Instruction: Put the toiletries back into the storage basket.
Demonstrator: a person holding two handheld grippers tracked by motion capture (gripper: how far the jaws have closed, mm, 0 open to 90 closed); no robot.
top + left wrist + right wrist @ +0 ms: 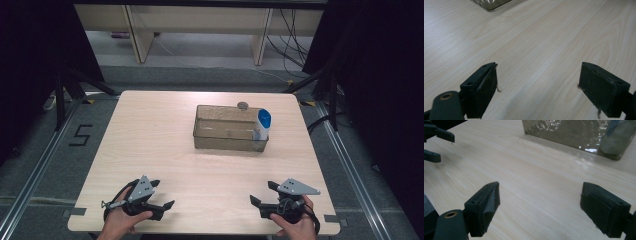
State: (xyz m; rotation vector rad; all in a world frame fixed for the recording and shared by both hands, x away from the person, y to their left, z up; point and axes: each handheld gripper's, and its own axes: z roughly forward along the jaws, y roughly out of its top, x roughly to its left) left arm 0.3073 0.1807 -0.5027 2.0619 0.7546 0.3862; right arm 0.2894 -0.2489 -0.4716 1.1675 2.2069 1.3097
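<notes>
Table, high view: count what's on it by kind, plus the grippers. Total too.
Clear plastic bin: 1
White bottle with blue top, standing in the bin's right end: 1
Small round grey thing at the bin's far rim, too small to identify: 1
Grippers, both with jaws open: 2, left gripper and right gripper
Total: 5

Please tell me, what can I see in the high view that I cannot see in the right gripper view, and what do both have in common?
The high view alone gives the whole table, the floor, the small round thing behind the clear box, the person's hands, and the bottle's blue top. The right gripper view alone gives a close look along the right gripper, its jaws wide apart over bare wood. Both share the clear box, the white bottle at one end, and the left gripper, also open.
</notes>
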